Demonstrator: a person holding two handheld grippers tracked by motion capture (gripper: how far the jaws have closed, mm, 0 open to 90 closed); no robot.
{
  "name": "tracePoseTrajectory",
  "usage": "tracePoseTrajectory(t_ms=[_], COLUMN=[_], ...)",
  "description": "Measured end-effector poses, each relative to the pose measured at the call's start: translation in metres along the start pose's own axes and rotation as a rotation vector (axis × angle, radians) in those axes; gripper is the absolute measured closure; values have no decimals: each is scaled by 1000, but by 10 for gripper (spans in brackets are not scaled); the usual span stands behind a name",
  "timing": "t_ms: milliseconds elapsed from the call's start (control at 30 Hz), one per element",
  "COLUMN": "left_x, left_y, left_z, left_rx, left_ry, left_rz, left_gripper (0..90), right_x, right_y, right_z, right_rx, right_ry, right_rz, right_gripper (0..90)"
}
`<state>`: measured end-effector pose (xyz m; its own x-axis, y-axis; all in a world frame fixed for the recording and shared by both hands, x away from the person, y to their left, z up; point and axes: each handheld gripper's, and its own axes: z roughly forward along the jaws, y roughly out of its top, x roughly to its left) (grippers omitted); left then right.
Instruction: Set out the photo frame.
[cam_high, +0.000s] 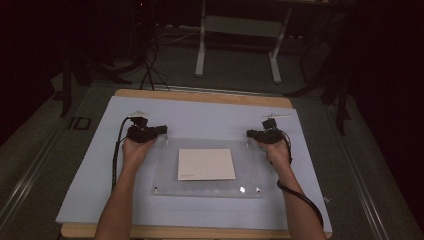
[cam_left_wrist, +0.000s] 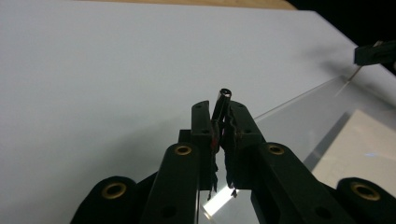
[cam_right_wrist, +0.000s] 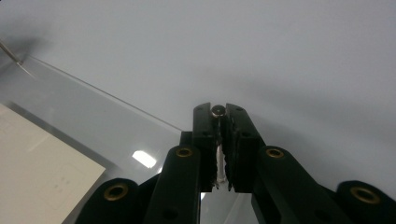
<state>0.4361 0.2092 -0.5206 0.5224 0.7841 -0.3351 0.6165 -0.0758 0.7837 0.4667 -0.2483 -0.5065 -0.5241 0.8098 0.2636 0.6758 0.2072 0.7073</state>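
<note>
With both the left tongs (cam_left_wrist: 219, 122) and right tongs (cam_right_wrist: 218, 120) clamped on corner pins (cam_left_wrist: 221, 105), lifting the clear sheet (cam_high: 165, 172) evenly seems wise.

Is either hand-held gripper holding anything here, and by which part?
Both are. The left hand-held gripper clamps a small metal pin by its shaft, head protruding. The right hand-held gripper clamps a similar pin just below its head.
</note>
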Motion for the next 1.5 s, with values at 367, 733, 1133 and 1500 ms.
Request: tracePoseTrajectory(t_ms=[367,733,1133,1500], left_x=[3,6,4,5], left_y=[6,8,8,8], left_z=[14,19,22,23], left_rx=[-12,-20,-23,-26], left_ry=[40,49,69,75], left_rz=[-102,-167,-191,-215], left_gripper=[861,864,863,862], right_x=[-6,9,45,95], right_y=[13,16,5,7], right_z=[9,-8,-74,-118], right_rx=[37,45,-122,-121], right_ry=[-11,-168,79,166], right_rz=[85,-50,-106,-281], right_gripper=[854,628,818,900])
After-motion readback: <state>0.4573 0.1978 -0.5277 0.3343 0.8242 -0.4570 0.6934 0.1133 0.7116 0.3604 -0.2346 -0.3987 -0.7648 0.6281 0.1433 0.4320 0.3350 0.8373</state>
